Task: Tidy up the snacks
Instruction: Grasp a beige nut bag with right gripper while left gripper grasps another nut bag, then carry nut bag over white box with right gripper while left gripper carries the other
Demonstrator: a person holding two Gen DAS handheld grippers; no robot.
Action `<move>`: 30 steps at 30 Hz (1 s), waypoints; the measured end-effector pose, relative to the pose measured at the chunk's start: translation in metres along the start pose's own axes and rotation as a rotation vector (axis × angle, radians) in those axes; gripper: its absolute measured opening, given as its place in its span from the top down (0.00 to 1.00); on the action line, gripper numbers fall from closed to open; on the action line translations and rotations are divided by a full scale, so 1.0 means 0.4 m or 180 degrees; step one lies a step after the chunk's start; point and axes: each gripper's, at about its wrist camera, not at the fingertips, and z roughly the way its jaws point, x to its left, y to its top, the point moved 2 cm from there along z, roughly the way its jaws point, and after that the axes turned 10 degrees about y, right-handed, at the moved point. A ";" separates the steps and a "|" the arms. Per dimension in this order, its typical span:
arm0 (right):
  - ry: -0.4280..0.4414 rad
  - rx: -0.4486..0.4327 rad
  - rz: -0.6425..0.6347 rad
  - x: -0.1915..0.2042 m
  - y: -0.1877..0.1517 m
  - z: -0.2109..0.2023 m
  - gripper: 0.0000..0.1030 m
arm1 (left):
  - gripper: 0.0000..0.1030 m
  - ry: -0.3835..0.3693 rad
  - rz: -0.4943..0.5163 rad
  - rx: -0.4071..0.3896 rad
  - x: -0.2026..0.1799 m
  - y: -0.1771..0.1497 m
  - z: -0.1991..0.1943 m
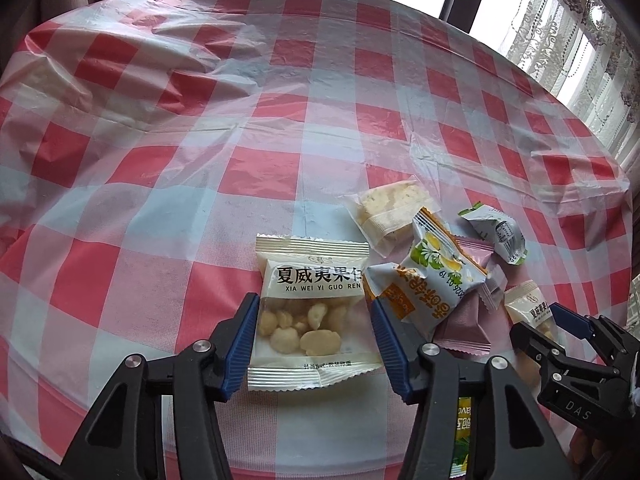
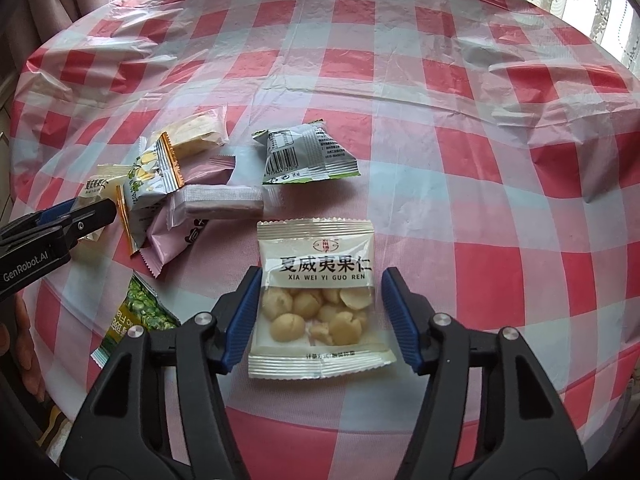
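Two macadamia nut packets lie on the red-and-white checked tablecloth. In the left wrist view, one nut packet (image 1: 308, 308) sits between the blue pads of my left gripper (image 1: 312, 302), and both pads touch its side edges. In the right wrist view, the second nut packet (image 2: 316, 300) lies flat between the pads of my right gripper (image 2: 322, 274). Its left pad meets the packet, while a strip of cloth shows at the right pad. Each gripper also appears in the other's view: the right gripper (image 1: 560, 314) and the left gripper (image 2: 92, 210).
Between the two grippers is a loose pile: a clear-wrapped pastry (image 1: 394, 208), a lemon-print packet (image 1: 436, 276), pink packets (image 1: 464, 320), a silver bar (image 2: 220, 200) and a silver green-edged packet (image 2: 308, 156). A green pea packet (image 2: 140, 312) lies near the front edge. Curtains hang beyond the round table.
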 end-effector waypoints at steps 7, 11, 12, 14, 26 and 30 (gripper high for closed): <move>0.0023 0.0010 -0.0017 0.002 -0.012 -0.008 0.48 | 0.52 0.0056 0.0079 0.0036 -0.004 -0.015 -0.013; 0.0025 0.0044 -0.0014 0.004 -0.031 -0.025 0.49 | 0.53 0.0036 0.0002 0.0085 0.006 -0.029 -0.028; 0.0027 0.0043 -0.0008 0.003 -0.036 -0.031 0.49 | 0.54 0.0022 -0.0021 0.0090 0.010 -0.034 -0.033; 0.0018 0.0016 -0.0003 0.004 -0.045 -0.047 0.50 | 0.54 0.0019 -0.0058 0.0078 0.015 -0.042 -0.047; -0.0024 -0.0188 -0.0002 0.009 -0.108 -0.167 0.50 | 0.54 -0.0073 -0.0008 -0.0144 -0.021 -0.094 -0.178; -0.0053 -0.0244 0.0034 -0.007 -0.135 -0.208 0.50 | 0.54 -0.0155 0.0088 -0.0182 -0.062 -0.113 -0.218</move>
